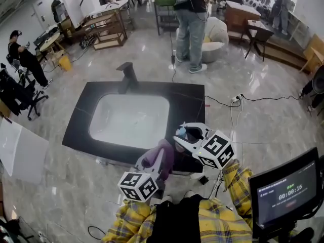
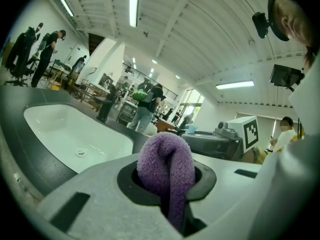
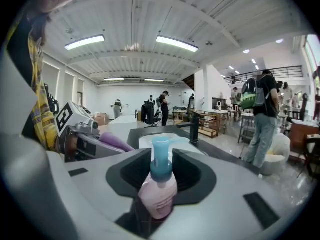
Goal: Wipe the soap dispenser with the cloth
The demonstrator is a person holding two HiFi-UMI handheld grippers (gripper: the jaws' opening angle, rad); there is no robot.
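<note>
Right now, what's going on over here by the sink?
Someone in a yellow plaid shirt stands at a white sink, a claw in each hand. The left claw grips a purple cloth, the right claw a pink soap dispenser. They are held close together; contact isn't clear.

In the head view the right claw (image 1: 193,133) hid nearly all of the dispenser (image 1: 180,132); only its blue pump showed. In the right gripper view the dispenser's base sank out of sight in the slot between the jaws, and its label print was too small to read. The near end of the cloth (image 1: 161,155) vanished behind the left claw (image 1: 160,162). In the left gripper view its tail ran down into the jaw slot, hidden. Both claws covered the near right corner of the bench (image 1: 81,120). The sleeves (image 1: 223,223) were cut off by the bottom edge.
</note>
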